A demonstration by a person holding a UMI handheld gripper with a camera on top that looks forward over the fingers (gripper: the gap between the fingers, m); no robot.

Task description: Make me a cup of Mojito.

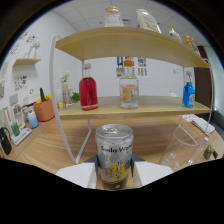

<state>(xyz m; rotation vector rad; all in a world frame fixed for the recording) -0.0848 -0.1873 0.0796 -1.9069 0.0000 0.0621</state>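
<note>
Squarely upright between level fingers (114, 176), soda can (114, 155) before shelf (135, 107).

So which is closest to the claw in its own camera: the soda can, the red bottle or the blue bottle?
1. Soda can: between the claw's fingers.
2. Red bottle: middle shelf, beyond.
3. Blue bottle: same shelf's other end; too close to call against the red.

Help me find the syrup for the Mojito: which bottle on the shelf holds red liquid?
The red bottle, standing on the lower shelf beside the clear bottle. The small blue bottle stands at the shelf's far end.
</note>
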